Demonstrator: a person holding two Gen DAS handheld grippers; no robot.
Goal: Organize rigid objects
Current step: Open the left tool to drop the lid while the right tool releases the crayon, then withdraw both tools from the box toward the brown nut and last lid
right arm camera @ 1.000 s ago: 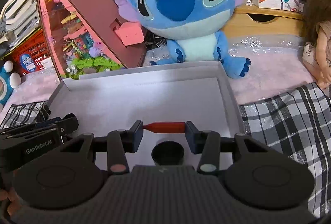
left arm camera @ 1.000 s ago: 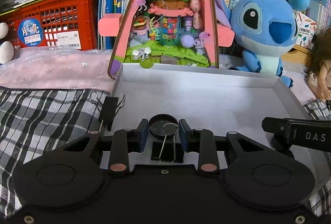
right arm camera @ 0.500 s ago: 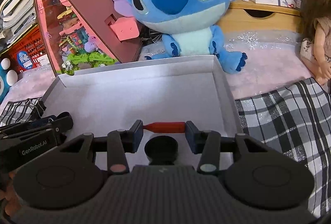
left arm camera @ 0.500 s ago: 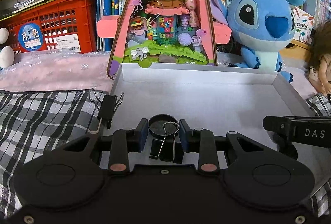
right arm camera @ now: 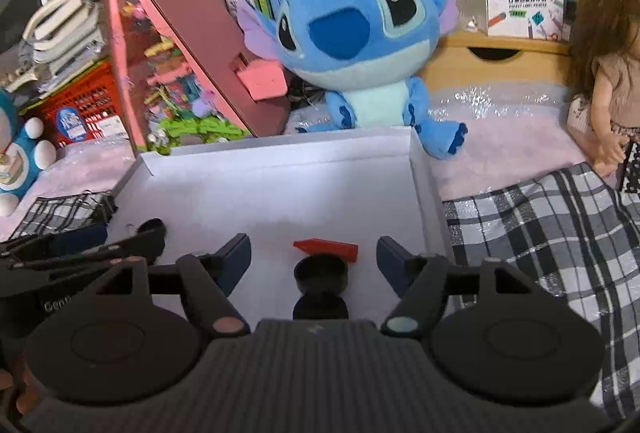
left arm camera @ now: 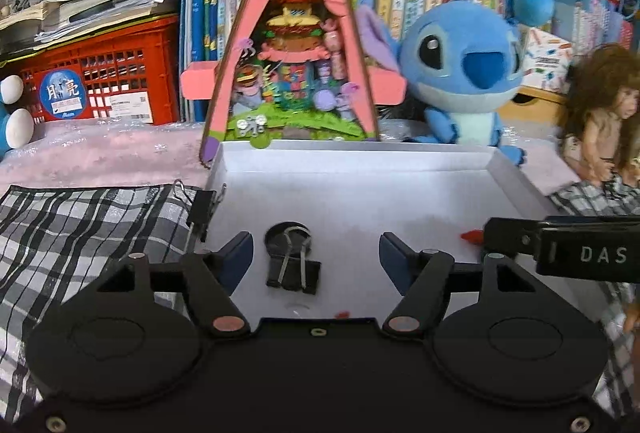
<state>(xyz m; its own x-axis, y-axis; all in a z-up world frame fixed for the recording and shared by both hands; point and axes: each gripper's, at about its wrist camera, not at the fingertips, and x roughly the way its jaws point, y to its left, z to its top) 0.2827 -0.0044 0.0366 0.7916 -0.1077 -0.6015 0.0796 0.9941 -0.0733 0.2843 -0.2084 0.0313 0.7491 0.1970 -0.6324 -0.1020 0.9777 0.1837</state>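
Left wrist view first: the left gripper [left arm camera: 316,247] has its two fingers spread wide, with nothing between them but air. Directly below the gap a black binder clip [left arm camera: 294,271] lies flat on the floor of the white tray [left arm camera: 360,157], its wire handles folded over toward a small black round cap [left arm camera: 289,233] that it touches. Judging by that spread, the clip is resting on its own and the fingers are clear of it on both sides. A second binder clip [left arm camera: 202,209] sits outside the tray, just beside its left wall, on the checked cloth [left arm camera: 92,225], so I'd guess it hasn't been sorted yet.

From the right wrist view, the right gripper [right arm camera: 314,257] is likewise parted wide and holds nothing. A red wedge-shaped piece [right arm camera: 326,249] lies loose on the tray floor between the fingertips, touching neither, right against a black round cap [right arm camera: 320,273] nearer the camera. Both grippers hover low over the near end of the tray, side by side, which suits setting small hard things down gently rather than dropping them.

The tray's far half is bare. Behind it stand a blue plush toy [right arm camera: 356,45] and a pink triangular diorama [left arm camera: 292,73], with a doll [right arm camera: 608,73] off to the right.
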